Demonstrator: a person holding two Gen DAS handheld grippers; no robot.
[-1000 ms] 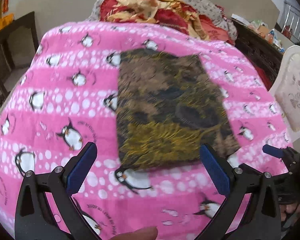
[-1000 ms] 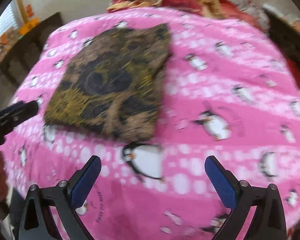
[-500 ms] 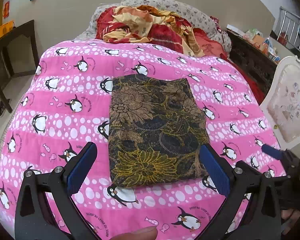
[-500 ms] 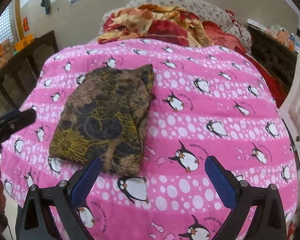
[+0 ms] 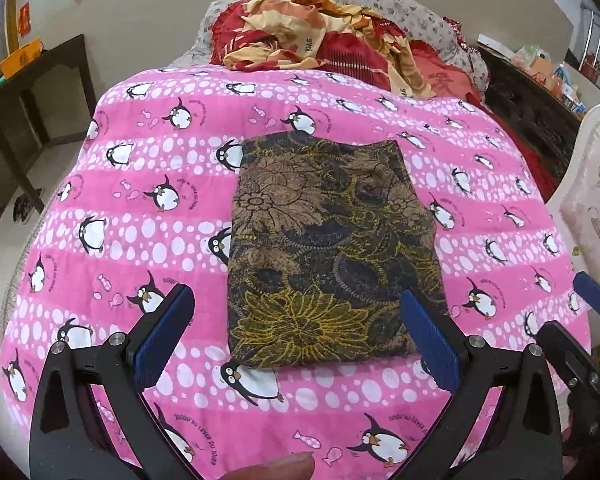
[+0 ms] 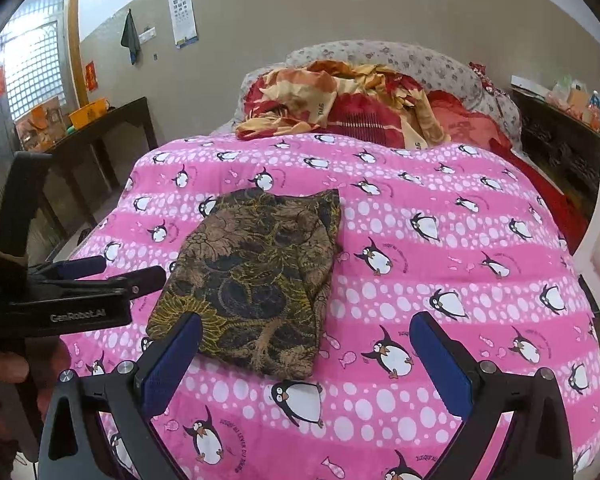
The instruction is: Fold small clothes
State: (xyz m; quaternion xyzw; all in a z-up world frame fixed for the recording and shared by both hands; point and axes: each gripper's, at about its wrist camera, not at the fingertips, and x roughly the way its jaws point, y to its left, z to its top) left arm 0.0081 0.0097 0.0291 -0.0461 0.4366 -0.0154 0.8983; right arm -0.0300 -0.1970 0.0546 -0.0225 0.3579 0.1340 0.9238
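A brown, black and yellow floral garment [image 5: 328, 248] lies folded into a flat rectangle on the pink penguin blanket [image 5: 140, 208]. It also shows in the right wrist view [image 6: 256, 276]. My left gripper [image 5: 296, 332] is open and empty, held above and short of the garment's near edge. My right gripper [image 6: 306, 354] is open and empty, to the right of the garment's near corner. The left gripper also shows at the left edge of the right wrist view [image 6: 112, 276], and one blue pad of the right gripper shows at the right of the left wrist view [image 5: 594, 300].
A heap of red and orange bedding [image 5: 324, 40] and a grey floral pillow [image 6: 400, 58] lie at the bed's far end. A dark wooden table [image 6: 96, 128] stands to the left, a dark cabinet [image 5: 532, 108] and a white chair [image 5: 596, 196] to the right.
Both grippers have pulled back and risen from the folded garment, so more of the bed and room shows. The garment has not moved. Both stay open.
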